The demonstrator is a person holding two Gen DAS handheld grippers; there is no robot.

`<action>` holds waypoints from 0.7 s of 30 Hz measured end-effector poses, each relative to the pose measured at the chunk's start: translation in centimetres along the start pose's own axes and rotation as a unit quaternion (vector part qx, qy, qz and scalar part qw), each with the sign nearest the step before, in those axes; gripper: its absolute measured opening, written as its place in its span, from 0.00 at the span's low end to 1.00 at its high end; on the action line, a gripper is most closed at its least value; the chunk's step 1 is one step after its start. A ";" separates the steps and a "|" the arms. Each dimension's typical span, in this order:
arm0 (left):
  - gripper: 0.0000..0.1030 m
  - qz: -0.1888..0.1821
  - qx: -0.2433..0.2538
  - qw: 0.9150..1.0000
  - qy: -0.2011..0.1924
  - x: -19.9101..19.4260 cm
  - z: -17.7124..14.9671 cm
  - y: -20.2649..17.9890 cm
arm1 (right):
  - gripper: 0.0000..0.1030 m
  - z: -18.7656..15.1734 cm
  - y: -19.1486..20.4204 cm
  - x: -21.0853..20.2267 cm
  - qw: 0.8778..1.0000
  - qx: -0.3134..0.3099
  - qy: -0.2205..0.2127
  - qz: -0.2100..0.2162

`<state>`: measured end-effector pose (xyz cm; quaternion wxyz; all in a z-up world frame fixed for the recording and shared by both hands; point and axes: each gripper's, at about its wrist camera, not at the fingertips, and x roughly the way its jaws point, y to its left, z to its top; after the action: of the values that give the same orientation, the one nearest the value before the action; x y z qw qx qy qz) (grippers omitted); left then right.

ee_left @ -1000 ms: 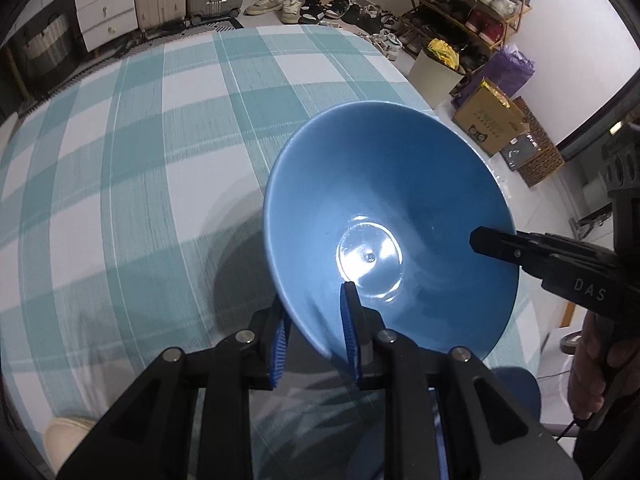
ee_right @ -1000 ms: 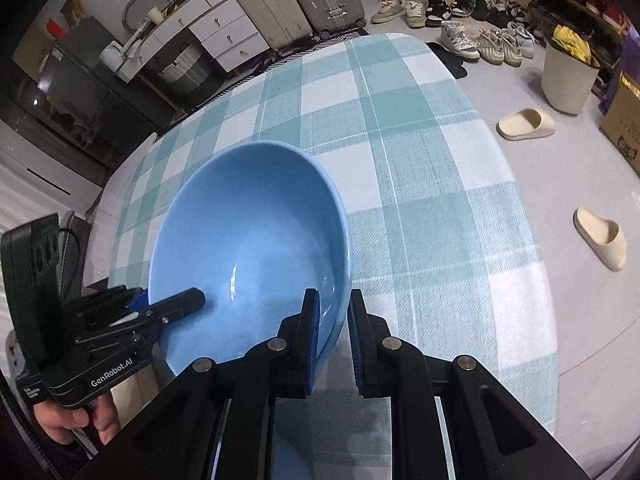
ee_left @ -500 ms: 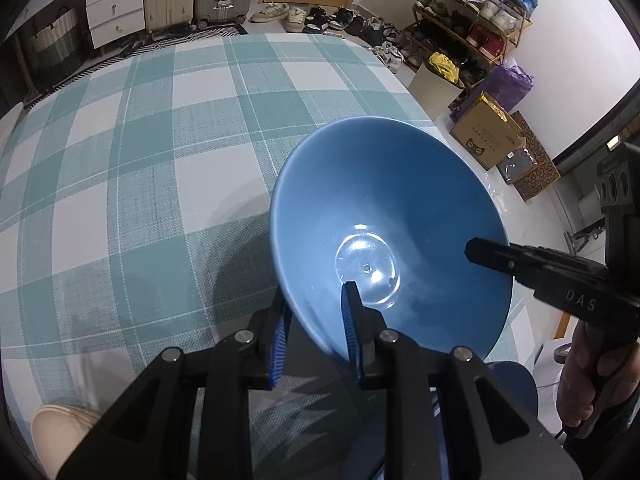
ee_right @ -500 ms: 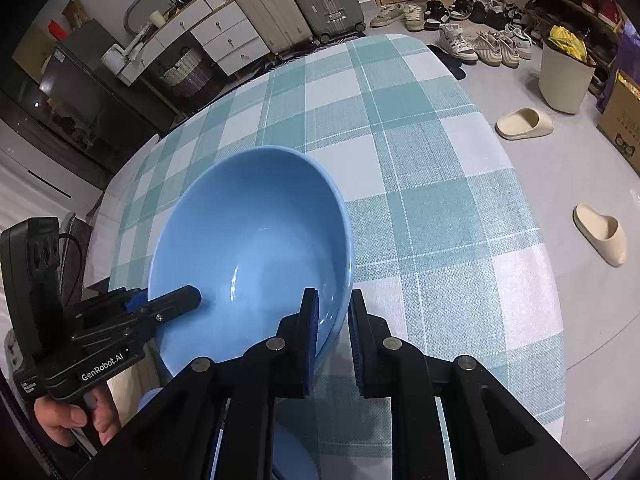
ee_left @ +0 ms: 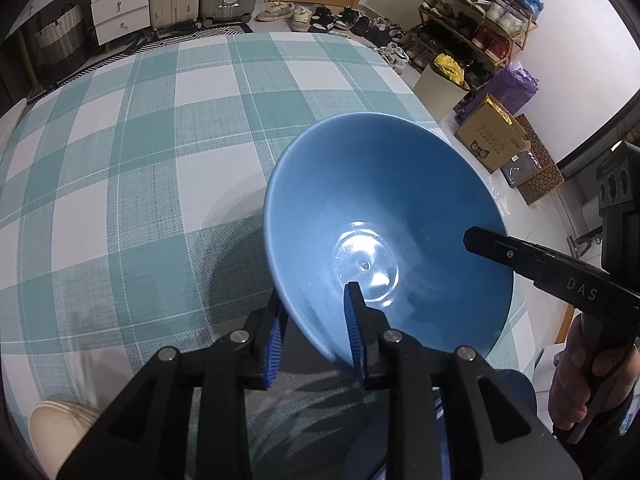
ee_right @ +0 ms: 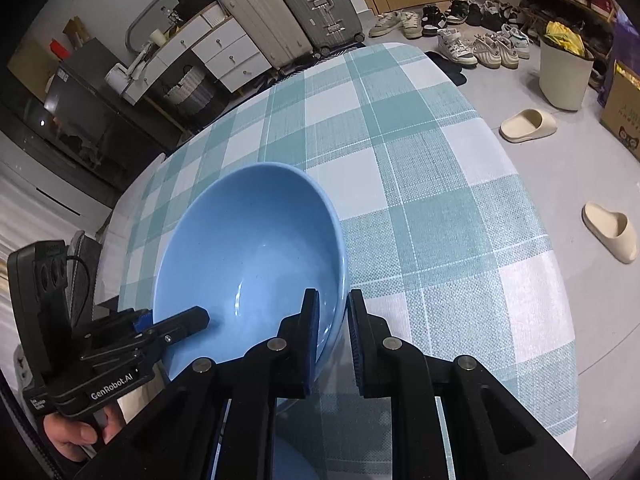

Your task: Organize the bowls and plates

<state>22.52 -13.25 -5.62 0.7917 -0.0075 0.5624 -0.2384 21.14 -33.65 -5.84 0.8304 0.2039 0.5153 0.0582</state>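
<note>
A large blue bowl (ee_left: pixel 384 208) is held above the teal-and-white checked tablecloth (ee_left: pixel 140 184), gripped on opposite sides of its rim. My left gripper (ee_left: pixel 314 332) is shut on the near rim, one pad inside and one outside. My right gripper (ee_right: pixel 332 332) is shut on the other rim of the same bowl (ee_right: pixel 248 256). Each gripper shows in the other's view: the right one (ee_left: pixel 472 240) reaches into the bowl from the right, the left one (ee_right: pixel 196 316) from the lower left. Another blue dish (ee_right: pixel 296 460) shows partly below the grippers.
The table's right edge (ee_right: pixel 560 280) drops to a grey floor with beige slippers (ee_right: pixel 528 126), a bin (ee_right: pixel 564 76), boxes and a shoe rack (ee_left: pixel 480 12). Suitcases (ee_right: pixel 312 8) and white drawers (ee_right: pixel 216 52) stand beyond the far edge.
Both grippers have carried the bowl a little further over the table; the grips have not changed.
</note>
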 end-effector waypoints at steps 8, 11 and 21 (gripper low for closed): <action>0.25 0.010 0.002 1.000 -0.007 -0.5 0.5 -0.2 | 0.14 0.7 0.6 -0.7 1.000 -0.003 -0.019 0.002; 0.25 0.032 0.012 0.999 -0.012 -0.9 0.9 -0.4 | 0.14 1.1 1.5 -1.3 0.999 -0.012 -0.032 -0.002; 0.28 0.012 0.005 0.999 -0.052 -6.1 0.8 -0.7 | 0.14 0.8 4.4 -5.6 0.997 -0.035 -0.070 -0.002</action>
<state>21.40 -11.71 0.26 0.8229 -0.0094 0.5192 -0.2305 19.73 -31.59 0.88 0.8712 0.1773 0.4539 0.0599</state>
